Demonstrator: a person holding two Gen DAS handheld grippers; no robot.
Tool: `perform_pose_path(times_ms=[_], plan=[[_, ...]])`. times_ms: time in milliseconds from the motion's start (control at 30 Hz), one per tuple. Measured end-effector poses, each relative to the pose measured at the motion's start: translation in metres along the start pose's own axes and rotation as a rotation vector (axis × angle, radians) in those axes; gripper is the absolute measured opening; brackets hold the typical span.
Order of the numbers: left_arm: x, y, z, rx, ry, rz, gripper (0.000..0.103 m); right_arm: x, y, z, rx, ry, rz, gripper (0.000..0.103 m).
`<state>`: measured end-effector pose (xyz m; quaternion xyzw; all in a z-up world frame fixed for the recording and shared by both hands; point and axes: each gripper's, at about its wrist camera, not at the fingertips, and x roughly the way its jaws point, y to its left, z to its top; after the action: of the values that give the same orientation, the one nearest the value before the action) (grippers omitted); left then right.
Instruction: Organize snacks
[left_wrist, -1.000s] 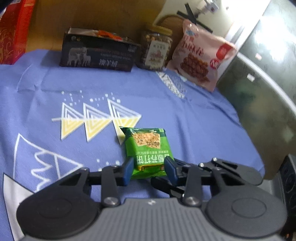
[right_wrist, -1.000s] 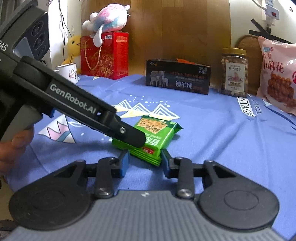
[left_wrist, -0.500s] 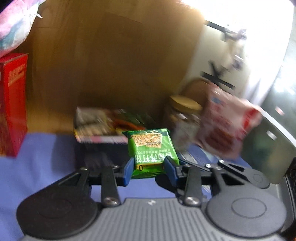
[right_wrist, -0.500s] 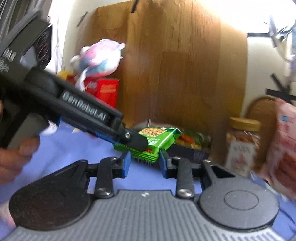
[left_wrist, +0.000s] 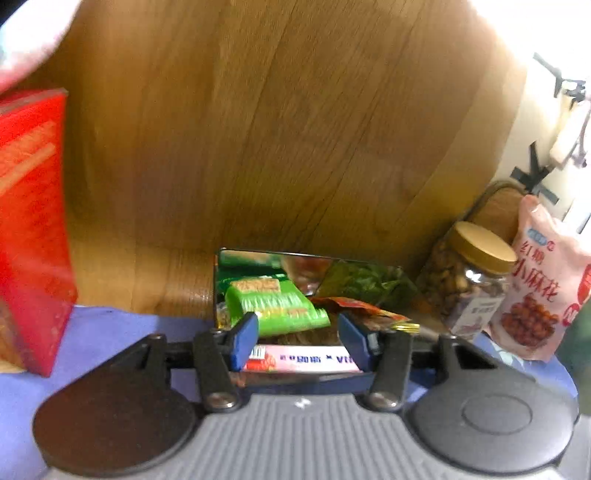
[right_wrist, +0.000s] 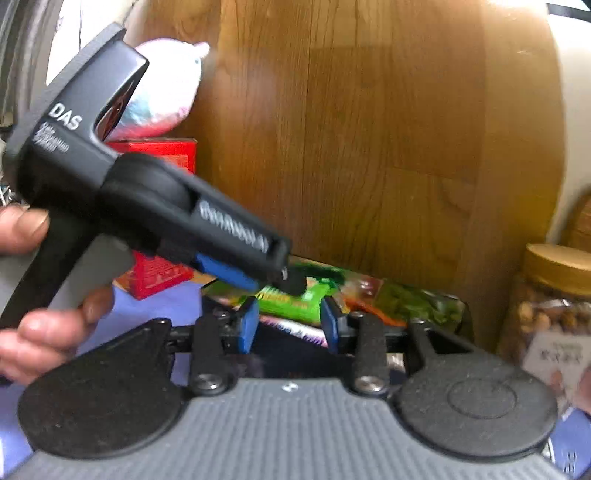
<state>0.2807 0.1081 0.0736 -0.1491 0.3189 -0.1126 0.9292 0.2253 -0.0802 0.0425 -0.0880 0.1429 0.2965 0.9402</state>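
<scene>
A green cracker packet (left_wrist: 275, 304) lies tilted on top of the other snacks in the open dark box (left_wrist: 218, 280) against the wooden board. My left gripper (left_wrist: 299, 339) hangs over the box's near edge with its jaws opening. Its right pad stands clear of the packet and its left pad is just beside the packet's end. In the right wrist view the packet (right_wrist: 291, 302) shows between the tips of my right gripper (right_wrist: 290, 326), whose jaws are also opening, and I see no pad pressing on it. The left gripper (right_wrist: 266, 277) reaches in from the left above the packet.
A nut jar (left_wrist: 469, 277) and a pink snack bag (left_wrist: 535, 288) stand right of the box. A red carton (left_wrist: 29, 221) stands at the left with a plush toy (right_wrist: 166, 99) on it. Blue cloth (left_wrist: 110, 332) covers the table. A hand (right_wrist: 44, 332) holds the left gripper.
Both grippers carried the green packet from the middle of the blue cloth up and forward to the box. The left jaws have spread and the packet now lies in the box.
</scene>
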Motion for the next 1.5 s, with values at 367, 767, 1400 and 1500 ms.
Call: perform_pose_path(times_ms=[367,767,1400,1500], plan=[[-0.085,-0.085,-0.097,0.161,-0.019,0.045,0.059,-0.135,-0.001,-0.069,0.413,0.063,-0.046,0.042],[-0.15,-0.149,-0.186,0.212,-0.135,0.061,0.089,-0.247,-0.002,-0.125,0.611,0.018,-0.142,0.05],[-0.162,-0.163,-0.212,0.251,-0.045,0.219,0.103,-0.271,0.024,-0.138,0.636,-0.003,-0.047,0.051],[-0.161,-0.159,-0.213,0.27,-0.047,0.271,0.103,-0.268,0.029,-0.138,0.632,0.002,-0.03,0.052]])
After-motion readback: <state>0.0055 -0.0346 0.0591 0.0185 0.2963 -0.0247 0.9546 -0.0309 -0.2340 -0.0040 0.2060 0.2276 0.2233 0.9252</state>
